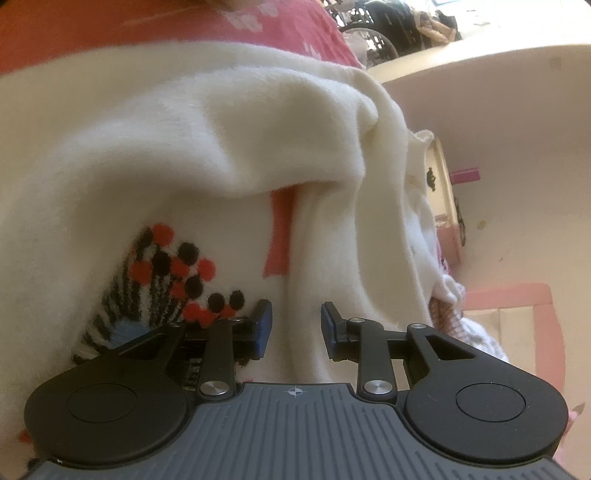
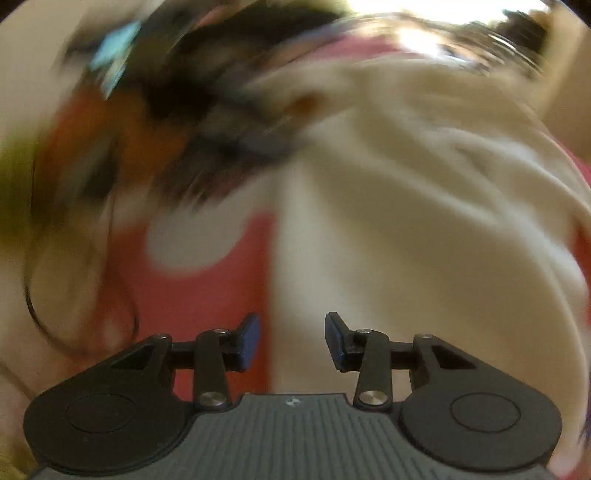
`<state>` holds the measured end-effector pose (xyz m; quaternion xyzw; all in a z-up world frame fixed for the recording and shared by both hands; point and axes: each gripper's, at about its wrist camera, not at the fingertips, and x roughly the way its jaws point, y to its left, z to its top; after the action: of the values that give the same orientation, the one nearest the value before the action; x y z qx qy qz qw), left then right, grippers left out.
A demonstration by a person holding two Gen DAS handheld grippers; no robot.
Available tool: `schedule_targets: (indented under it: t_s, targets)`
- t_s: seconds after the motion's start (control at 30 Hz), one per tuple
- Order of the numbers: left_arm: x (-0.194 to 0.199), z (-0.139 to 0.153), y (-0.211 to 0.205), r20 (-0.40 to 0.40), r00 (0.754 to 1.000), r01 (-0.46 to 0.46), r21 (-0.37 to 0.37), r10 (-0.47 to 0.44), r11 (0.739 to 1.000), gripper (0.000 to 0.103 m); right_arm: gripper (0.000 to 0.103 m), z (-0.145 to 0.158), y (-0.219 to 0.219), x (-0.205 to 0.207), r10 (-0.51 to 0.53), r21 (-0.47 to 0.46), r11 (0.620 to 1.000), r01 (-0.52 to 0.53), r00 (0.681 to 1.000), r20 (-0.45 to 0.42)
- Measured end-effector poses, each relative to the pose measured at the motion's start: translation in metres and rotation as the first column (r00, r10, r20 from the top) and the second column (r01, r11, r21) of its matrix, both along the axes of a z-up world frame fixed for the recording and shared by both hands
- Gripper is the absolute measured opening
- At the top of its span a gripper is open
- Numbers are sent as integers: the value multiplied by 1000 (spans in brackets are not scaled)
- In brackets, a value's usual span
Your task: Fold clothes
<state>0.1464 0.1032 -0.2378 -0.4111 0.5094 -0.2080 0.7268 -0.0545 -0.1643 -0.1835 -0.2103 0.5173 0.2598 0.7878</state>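
A cream knit sweater (image 1: 184, 147) with a red and black dotted pattern (image 1: 177, 273) and a red stripe (image 1: 279, 236) lies bunched in thick folds and fills the left wrist view. My left gripper (image 1: 296, 325) is open and empty, its blue pads just above the cream fabric. The right wrist view is heavily blurred by motion. There the same cream sweater (image 2: 424, 221) lies over a red surface (image 2: 207, 295). My right gripper (image 2: 291, 339) is open and empty, over the edge where cream fabric meets red.
A red cloth with white flowers (image 1: 258, 26) lies behind the sweater. A pale tabletop (image 1: 517, 184) with pink tape strips (image 1: 546, 325) is at the right. A smaller white and pink garment (image 1: 454, 295) lies beside the sweater. Dark blurred shapes (image 2: 207, 92) sit at the upper left of the right wrist view.
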Motion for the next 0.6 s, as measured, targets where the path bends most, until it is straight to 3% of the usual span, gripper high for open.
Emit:
schedule_targets:
  t_s: [0.03,0.07,0.1,0.13,0.17,0.23,0.27,0.3,0.33,0.4,0.6]
  targets:
    - [0,-1,1,-4,1000,-3,-8,3,1000,29,38,-14,13,-5,57,-67,996,-56,998,6]
    - [1,-1,3,-8,1000,-6,-15,6,1000,29,27,-20,11,-3,38,-69,997,-38,999,0]
    - [1,-2,5,-11,1000,-9,-25,9,1000,29,20,-22,2,1,-13,-45,999,13,1000,-11]
    - [1,-3,7,-14,1000,-13,-35,12,999,29,8,-19,-18,10,-132,34,990,134,990,-52]
    - [2,-5,9,-22,1000,-19,-55,18,998,29,8,-14,-43,21,-271,129,950,285,956,-117]
    - [4,-9,13,-44,999,-36,-106,32,994,30,8,-7,-90,38,-477,266,805,530,845,-242]
    - [5,-11,15,-55,998,-46,-133,39,990,30,8,-5,-111,40,-540,309,733,606,795,-277]
    - [6,-12,14,-64,997,-56,-152,47,987,30,8,-3,-126,41,-574,344,682,646,764,-297]
    - [8,-12,12,-70,996,-63,-159,53,985,30,9,0,-135,40,-583,370,657,657,754,-304]
    - [9,-13,10,-75,995,-71,-161,60,984,30,11,7,-137,39,-562,395,666,633,774,-292]
    - [9,-11,9,-64,996,-71,-139,63,988,32,18,5,-109,40,-476,328,790,518,855,-205]
